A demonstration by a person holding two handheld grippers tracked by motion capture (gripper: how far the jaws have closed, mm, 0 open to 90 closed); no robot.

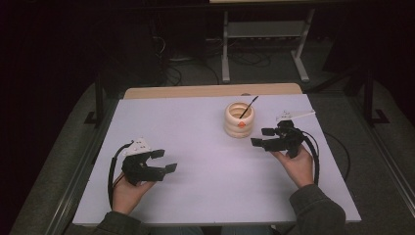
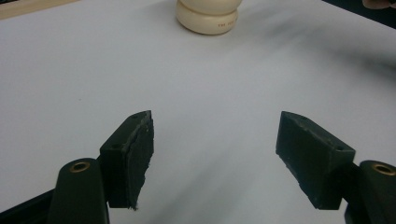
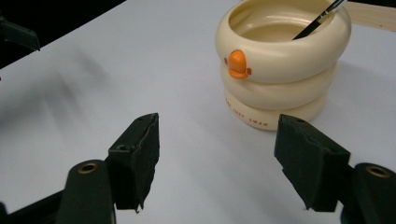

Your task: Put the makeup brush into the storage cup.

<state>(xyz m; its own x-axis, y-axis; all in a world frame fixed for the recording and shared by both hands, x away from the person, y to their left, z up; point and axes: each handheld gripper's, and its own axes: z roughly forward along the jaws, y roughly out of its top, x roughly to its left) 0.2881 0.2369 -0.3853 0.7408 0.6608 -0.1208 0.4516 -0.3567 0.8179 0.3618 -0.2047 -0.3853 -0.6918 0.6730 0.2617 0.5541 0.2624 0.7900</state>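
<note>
A cream ringed pot (image 1: 239,120) with an orange beak-like knob stands upright on the white table (image 1: 205,171), toward the back right. A thin black stick (image 1: 248,106) leans out of it. My right gripper (image 1: 261,137) is open just right of the pot, jaws pointing left toward it. The right gripper view has the pot (image 3: 280,60) close ahead and the stick (image 3: 317,19) inside it, with nothing between the open right gripper (image 3: 217,158). My left gripper (image 1: 165,161) is open at the front left, empty. In the left gripper view the pot (image 2: 208,16) is far ahead of the left gripper (image 2: 215,156).
A wooden strip (image 1: 213,90) edges the table's far side. Beyond it, a metal table frame (image 1: 264,44) and cables lie on the dark floor. A cable (image 1: 337,152) trails from the right gripper off the table's right edge.
</note>
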